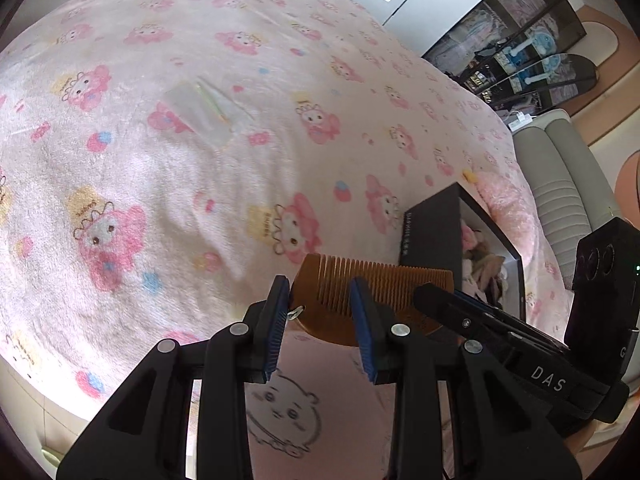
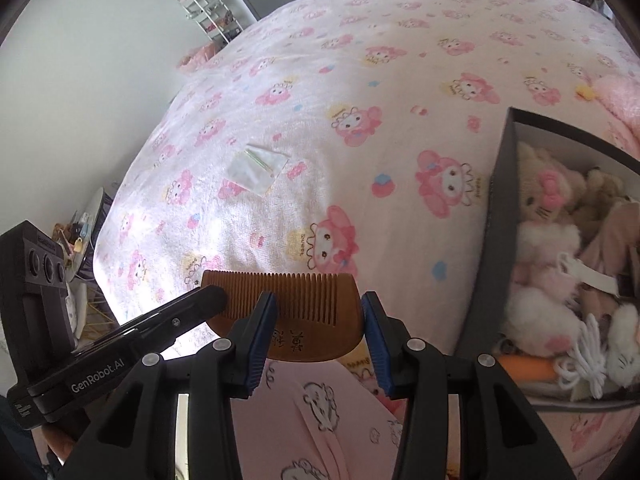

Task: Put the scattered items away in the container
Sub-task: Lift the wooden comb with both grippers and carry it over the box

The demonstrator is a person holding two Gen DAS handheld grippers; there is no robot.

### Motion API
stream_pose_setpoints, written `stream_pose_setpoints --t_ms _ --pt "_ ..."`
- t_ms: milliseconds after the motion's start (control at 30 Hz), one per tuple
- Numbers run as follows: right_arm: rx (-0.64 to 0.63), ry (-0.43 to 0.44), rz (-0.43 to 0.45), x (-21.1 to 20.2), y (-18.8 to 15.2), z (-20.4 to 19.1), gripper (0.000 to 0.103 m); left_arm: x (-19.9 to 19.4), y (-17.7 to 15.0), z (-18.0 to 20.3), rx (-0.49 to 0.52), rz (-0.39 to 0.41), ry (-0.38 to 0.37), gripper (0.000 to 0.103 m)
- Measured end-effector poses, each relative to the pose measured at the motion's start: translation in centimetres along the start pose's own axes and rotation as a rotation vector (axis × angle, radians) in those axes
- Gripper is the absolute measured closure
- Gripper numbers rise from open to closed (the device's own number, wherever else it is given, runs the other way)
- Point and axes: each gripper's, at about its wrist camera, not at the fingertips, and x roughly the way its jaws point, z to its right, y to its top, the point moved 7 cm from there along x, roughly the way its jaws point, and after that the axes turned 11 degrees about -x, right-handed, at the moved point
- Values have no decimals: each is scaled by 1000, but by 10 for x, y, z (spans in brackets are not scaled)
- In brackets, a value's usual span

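A small brown wooden comb [image 1: 392, 284] [image 2: 304, 300] hangs in the air at the near edge of the bed, with both grippers on it. My left gripper [image 1: 320, 284] has the comb's left end against its left pad, and the comb runs behind its other finger. My right gripper [image 2: 319, 298] has the comb's right end against its right pad. Each gripper's tip shows in the other view, the right gripper [image 1: 424, 294] and the left gripper [image 2: 212, 300]. The black box [image 2: 492, 240] [image 1: 432, 232] stands open to the right, full of plush toys [image 2: 540, 208].
A clear plastic bag [image 1: 200, 114] [image 2: 256, 170] lies flat on the pink cartoon bedspread [image 2: 400, 80], farther in. A white cord [image 2: 584, 360] and an orange item [image 2: 524, 368] lie in the box. A person's pink printed garment [image 2: 320, 400] is below the grippers. A grey sofa [image 1: 560, 168] stands past the bed.
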Motion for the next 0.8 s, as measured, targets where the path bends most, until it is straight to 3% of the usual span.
stream_pose_setpoints --t_ms 400,633,800 --pt "69 -54 96 -63 -32 32 62 -10 -41 67 119 -17 -41 72" --pt "179 -86 145 -95 -68 78 62 12 -75 118 228 -81 -52 73" --pt "231 -119 167 -114 -81 108 62 31 -94 145 249 -131 -81 72"
